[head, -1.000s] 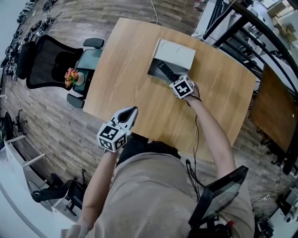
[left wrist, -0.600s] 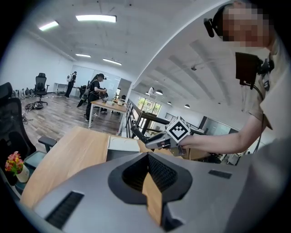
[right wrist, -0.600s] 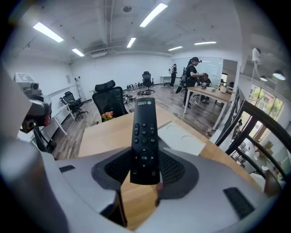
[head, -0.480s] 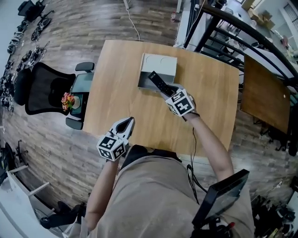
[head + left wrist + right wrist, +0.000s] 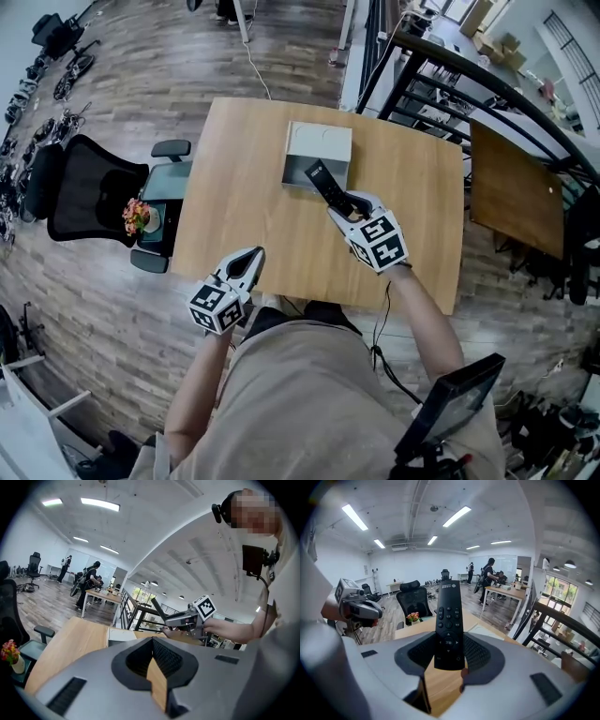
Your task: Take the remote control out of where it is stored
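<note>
- Black ribbed pads of the right gripper [image 5: 449,660] clamp one remote [image 5: 449,620] by its lower end. The jaws stand partly apart and press on its two long sides, with the buttons facing the camera.
- One remote only: a slim black plastic bar with a round ring of buttons. It is held in the air above the table [image 5: 234,178] and is out of the box [image 5: 323,141]. In the head view its far tip overlaps the box's near edge.
- The left gripper [image 5: 254,254] is closed on nothing, its jaw tips meeting in a point. It hangs by the table's near edge, well apart from the right gripper.
- Two grippers in all, both smooth grey, each with a cube of black-and-white square markers at the back.
- One box: pale grey and squarish, with a dark opening along its near side. It sits toward the far middle of the table.
- Two wooden tables: the light one under the grippers and a darker one [image 5: 511,197] to the right, past a black metal railing [image 5: 441,56].
- One black mesh office chair [image 5: 80,187] stands at the table's left side, with a small bunch of pink and orange flowers [image 5: 137,214] on it.
- Wood planks cover the floor [image 5: 187,56].
- People [image 5: 490,581] stand round a far desk; their number cannot be told.
</note>
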`<act>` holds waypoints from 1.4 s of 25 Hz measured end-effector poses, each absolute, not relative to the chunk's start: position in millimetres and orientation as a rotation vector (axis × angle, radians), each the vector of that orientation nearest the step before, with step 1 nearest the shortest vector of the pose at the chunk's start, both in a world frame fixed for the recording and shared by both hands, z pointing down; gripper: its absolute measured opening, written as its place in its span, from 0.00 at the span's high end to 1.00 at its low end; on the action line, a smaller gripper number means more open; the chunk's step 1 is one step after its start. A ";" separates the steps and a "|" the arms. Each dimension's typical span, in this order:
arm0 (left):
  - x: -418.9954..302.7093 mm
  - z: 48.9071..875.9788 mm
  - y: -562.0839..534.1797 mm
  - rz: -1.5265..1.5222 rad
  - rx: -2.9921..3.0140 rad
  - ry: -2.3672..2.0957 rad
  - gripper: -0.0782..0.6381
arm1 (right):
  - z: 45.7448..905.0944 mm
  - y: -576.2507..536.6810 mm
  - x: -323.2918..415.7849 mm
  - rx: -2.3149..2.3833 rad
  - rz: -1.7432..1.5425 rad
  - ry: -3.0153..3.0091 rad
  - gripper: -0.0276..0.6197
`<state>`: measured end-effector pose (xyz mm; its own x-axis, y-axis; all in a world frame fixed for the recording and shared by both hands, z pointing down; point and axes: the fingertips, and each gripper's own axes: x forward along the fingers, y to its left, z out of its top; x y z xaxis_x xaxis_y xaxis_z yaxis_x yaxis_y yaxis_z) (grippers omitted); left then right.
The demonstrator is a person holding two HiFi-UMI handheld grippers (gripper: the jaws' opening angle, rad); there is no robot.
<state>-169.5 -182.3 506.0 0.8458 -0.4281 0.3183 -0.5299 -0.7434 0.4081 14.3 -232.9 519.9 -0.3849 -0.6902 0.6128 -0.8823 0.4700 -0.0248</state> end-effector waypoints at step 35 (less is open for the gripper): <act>-259.5 488.4 -149.1 0.130 2.586 -0.567 0.90 | 421.4 -90.3 -29.0 1.713 0.373 -2.094 0.67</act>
<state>-259.5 -149.1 488.4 0.9092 -0.3699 0.1909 -0.4161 -0.7955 0.4405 -29.0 -90.3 421.4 -0.1627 -0.8671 0.4708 -0.9764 0.2102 0.0498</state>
